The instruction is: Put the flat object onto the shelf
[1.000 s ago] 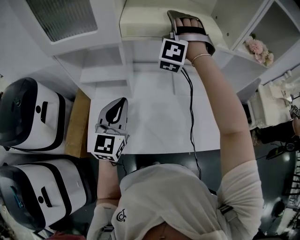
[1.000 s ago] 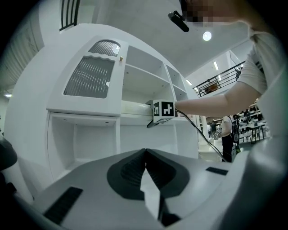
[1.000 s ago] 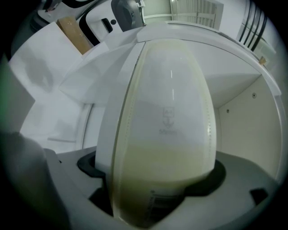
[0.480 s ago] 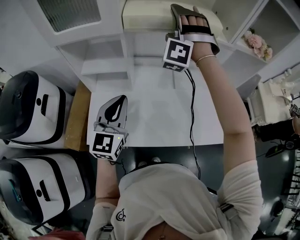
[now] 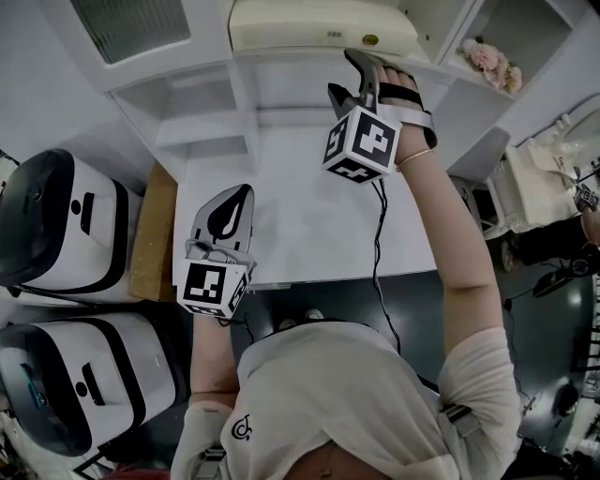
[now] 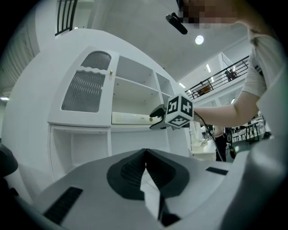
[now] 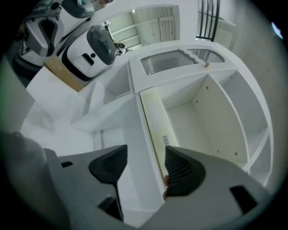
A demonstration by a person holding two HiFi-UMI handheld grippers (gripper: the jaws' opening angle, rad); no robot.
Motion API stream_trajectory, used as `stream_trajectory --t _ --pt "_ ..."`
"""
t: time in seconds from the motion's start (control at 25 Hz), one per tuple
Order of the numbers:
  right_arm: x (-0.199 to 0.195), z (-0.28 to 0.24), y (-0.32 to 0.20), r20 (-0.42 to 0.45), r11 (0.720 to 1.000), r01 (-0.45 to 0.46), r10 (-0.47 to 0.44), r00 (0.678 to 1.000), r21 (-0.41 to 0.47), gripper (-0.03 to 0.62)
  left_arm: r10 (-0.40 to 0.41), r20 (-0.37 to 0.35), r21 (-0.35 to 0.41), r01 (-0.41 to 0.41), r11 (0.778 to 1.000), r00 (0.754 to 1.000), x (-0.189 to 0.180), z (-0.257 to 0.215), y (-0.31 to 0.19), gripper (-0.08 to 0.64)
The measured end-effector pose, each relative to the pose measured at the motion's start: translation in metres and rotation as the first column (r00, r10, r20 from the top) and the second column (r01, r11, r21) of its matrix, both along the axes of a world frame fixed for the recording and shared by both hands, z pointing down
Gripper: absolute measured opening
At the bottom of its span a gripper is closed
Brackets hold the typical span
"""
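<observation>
The flat object (image 5: 319, 23), a long cream slab with a small barcode label, lies on the white cabinet's shelf (image 5: 309, 58). In the right gripper view the flat object (image 7: 157, 119) runs along the shelf's front edge. My right gripper (image 5: 354, 75) hangs just in front of and below it, apart from it. Its jaws are closing, and nothing is between them (image 7: 144, 157). My left gripper (image 5: 234, 202) is shut and empty above the white table (image 5: 309, 216). The left gripper view shows its closed tips (image 6: 146, 155), with the flat object (image 6: 130, 118) far off.
Two black-and-white machines (image 5: 66, 225) (image 5: 75, 384) stand at the left beside a brown board (image 5: 155, 244). A black cable (image 5: 378, 244) trails from the right gripper across the table. Pink flowers (image 5: 487, 61) sit on a shelf at the upper right.
My right gripper has drawn back from the shelf toward the person, leaving the flat object lying there. The left gripper has stayed put.
</observation>
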State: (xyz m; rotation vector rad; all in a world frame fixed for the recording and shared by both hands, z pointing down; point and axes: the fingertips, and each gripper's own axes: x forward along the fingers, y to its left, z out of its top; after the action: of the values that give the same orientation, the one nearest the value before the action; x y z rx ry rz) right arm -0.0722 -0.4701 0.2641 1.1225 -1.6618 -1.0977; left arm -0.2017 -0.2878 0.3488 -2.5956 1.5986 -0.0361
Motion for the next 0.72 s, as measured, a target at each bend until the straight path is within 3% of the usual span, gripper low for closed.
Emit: stream_trajectory --t 0.08,0.16,0.24,0.36,0.44,0.72 --pt "0.007 0.009 0.019 0.071 1.000 0.007 -0.005 0.997 -0.022 0.200 0.008 0.001 0.007 -0.008 1.000 1.000 0.002 -0.002 0.005 0.014" --pt "0.015 0.016 0.035 0.134 1.000 0.005 -0.003 0.991 -0.018 0.151 0.015 0.002 0.011 -0.015 1.000 1.000 0.004 -0.004 0.009 0.014" --pt "0.025 0.020 0.050 0.196 1.000 0.000 -0.004 0.981 0.020 0.017 0.020 0.001 0.015 -0.020 1.000 1.000 0.006 -0.005 0.012 0.014" --pt "0.038 0.033 0.070 0.298 1.000 -0.006 0.003 0.954 0.009 0.009 0.024 -0.002 0.023 -0.024 0.999 1.000 0.006 -0.008 0.014 0.014" --pt "0.045 0.046 0.084 0.392 1.000 0.008 0.005 0.920 -0.030 0.008 0.021 -0.003 0.028 -0.021 0.999 1.000 0.004 -0.009 0.015 0.014" --pt "0.058 0.087 0.128 0.661 0.984 0.097 0.028 0.750 -0.151 0.008 0.008 0.005 0.042 -0.008 0.999 1.000 0.001 -0.013 0.014 0.014"
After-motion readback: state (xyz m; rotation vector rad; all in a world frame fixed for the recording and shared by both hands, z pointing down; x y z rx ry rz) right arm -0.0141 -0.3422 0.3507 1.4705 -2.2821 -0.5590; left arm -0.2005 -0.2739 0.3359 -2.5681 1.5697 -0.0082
